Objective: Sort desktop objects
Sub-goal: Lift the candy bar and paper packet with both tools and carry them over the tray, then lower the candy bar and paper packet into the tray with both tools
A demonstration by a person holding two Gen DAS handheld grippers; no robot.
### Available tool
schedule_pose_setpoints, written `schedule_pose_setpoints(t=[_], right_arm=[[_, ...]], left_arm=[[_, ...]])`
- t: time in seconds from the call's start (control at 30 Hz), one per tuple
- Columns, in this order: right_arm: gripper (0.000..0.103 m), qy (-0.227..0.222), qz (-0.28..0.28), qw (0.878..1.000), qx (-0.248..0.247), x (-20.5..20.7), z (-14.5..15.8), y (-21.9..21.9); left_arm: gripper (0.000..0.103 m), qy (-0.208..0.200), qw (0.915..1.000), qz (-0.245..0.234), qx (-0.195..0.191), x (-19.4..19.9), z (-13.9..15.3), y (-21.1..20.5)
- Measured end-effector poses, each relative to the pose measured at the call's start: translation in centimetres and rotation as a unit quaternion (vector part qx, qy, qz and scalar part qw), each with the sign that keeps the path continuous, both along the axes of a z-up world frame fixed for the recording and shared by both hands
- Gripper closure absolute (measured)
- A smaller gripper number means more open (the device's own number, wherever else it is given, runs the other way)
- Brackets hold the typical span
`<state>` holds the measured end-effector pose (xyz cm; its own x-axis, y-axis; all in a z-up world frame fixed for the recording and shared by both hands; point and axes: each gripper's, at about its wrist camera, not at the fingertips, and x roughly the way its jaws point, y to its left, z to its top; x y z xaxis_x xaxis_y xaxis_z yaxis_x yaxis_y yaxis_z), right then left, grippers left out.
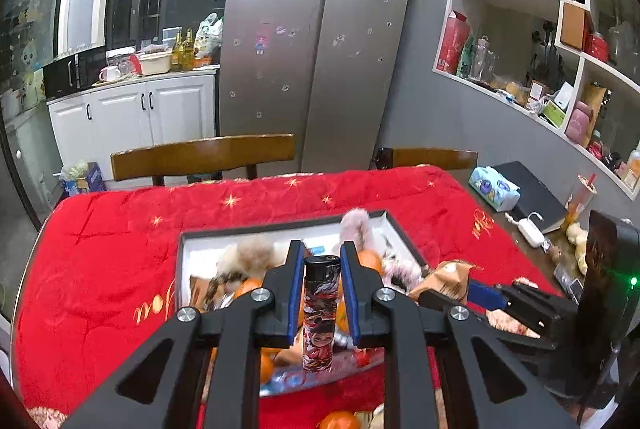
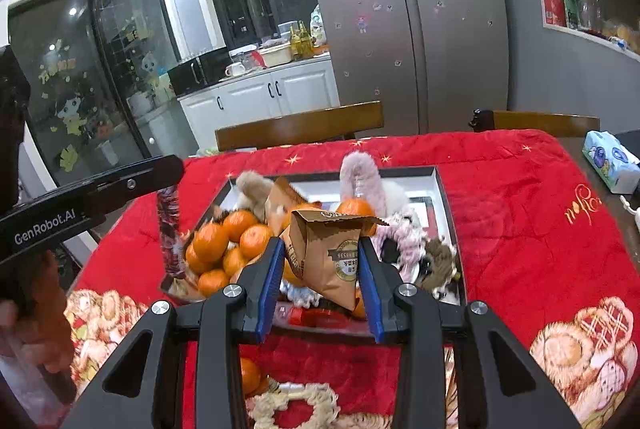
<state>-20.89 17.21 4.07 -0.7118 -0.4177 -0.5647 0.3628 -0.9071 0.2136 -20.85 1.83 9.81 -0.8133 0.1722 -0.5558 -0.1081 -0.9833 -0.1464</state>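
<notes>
Red star-patterned tablecloth (image 2: 500, 189), orange tangerines (image 2: 240, 237), brown paper packet (image 2: 328, 249).

Printed lighter (image 1: 319, 313) upright, brown snack packet (image 2: 328, 257) perhaps tilted, above tray (image 2: 444, 189)

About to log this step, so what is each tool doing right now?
Left tool: shut on the printed lighter, held upright.
Right tool: shut on the brown paper packet, above the tray.

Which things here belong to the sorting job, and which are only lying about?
Job things:
- left gripper holding printed black-capped lighter
- right gripper holding brown paper packet
- dark-rimmed tray
- orange tangerines

Lying about:
- blue tissue pack
- white charger
</notes>
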Motion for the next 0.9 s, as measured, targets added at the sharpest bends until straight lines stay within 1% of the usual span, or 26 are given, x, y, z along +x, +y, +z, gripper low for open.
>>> schedule_pose_setpoints(t=[0.17,0.33,0.43,0.5,0.6,0.67,0.7,0.77,0.83,0.9], right_arm=[[0.068,0.008,-0.002,1.000,-0.003,-2.1,0.6,0.5],[0.068,0.009,-0.011,1.000,-0.004,-4.9,0.3,1.0],[0.068,0.012,-0.018,1.000,0.000,-6.8,-0.1,1.2],[0.068,0.014,-0.023,1.000,0.001,-8.2,-0.4,1.4],[0.068,0.006,-0.023,1.000,-0.001,-10.7,-0.9,2.0],[0.068,-0.001,-0.020,1.000,-0.001,-12.4,-1.4,2.2],[0.068,-0.006,-0.018,1.000,-0.001,-13.1,-1.6,2.3],[0.068,-0.012,-0.024,1.000,-0.002,-14.6,-2.3,2.5],[0.068,-0.020,-0.028,0.999,-0.006,-15.9,-3.0,2.7],[0.068,-0.035,-0.029,0.999,0.002,-17.3,-3.9,2.8]], left_arm=[[0.084,0.009,0.9999,-0.006,-0.005,-3.1,1.0,1.6],[0.084,0.011,0.9996,-0.021,-0.013,-7.5,0.9,3.4],[0.084,0.006,0.9995,-0.024,-0.018,-10.3,0.1,4.2],[0.084,-0.004,0.9996,-0.023,-0.013,-11.9,-0.8,4.3],[0.084,-0.025,0.9994,-0.023,0.004,-14.6,-2.2,4.0],[0.084,-0.035,0.9992,-0.018,0.006,-15.6,-2.8,3.8],[0.084,-0.038,0.9992,-0.015,0.001,-16.1,-3.1,3.9],[0.084,-0.039,0.9989,-0.010,-0.022,-16.8,-3.7,4.1],[0.084,-0.040,0.9982,0.004,-0.045,-17.4,-4.6,4.3],[0.084,-0.049,0.9972,0.014,-0.055,-18.0,-5.5,4.3]])
